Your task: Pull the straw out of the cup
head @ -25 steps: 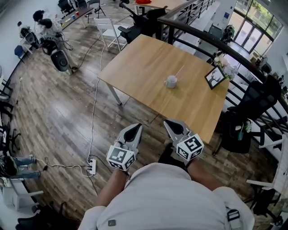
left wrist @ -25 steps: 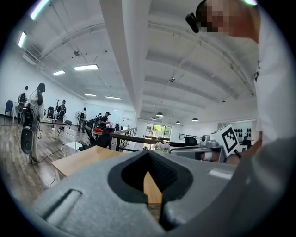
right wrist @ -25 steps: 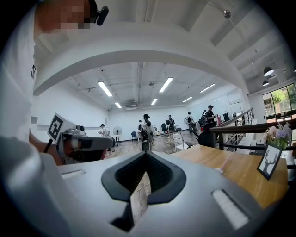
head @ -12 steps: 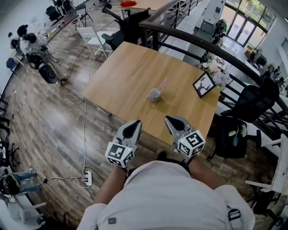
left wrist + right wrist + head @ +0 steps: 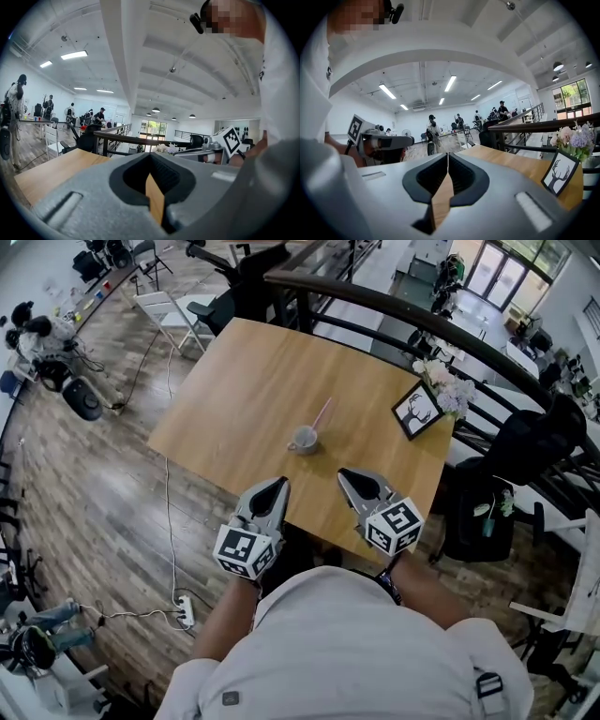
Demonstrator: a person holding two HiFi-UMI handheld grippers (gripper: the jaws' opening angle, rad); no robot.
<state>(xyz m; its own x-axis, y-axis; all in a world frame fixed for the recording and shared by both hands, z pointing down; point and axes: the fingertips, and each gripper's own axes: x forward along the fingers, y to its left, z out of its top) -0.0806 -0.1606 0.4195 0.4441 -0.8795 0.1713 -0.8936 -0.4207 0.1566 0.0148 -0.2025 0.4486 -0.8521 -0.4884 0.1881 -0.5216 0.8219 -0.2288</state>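
A small grey cup point(image 5: 302, 439) stands near the middle of the wooden table point(image 5: 234, 399), with a pink straw point(image 5: 322, 413) leaning out of it to the upper right. My left gripper point(image 5: 279, 484) and right gripper point(image 5: 343, 474) point at the table side by side over its near edge, well short of the cup. The left gripper point(image 5: 151, 154) is shut and empty. On the right gripper point(image 5: 448, 154) the jaws are opening by a hair, showing only a thin slit with nothing between them. Neither gripper view shows the cup.
A framed deer picture point(image 5: 417, 412) and a bunch of flowers point(image 5: 448, 385) stand at the table's right end. A dark railing point(image 5: 394, 320) runs behind the table. A black office chair point(image 5: 487, 512) is at the right, and a white chair point(image 5: 167, 310) at the far left.
The person has walked up to the table. The cup and table have come nearer in the head view, and both grippers now reach over the table's near edge.
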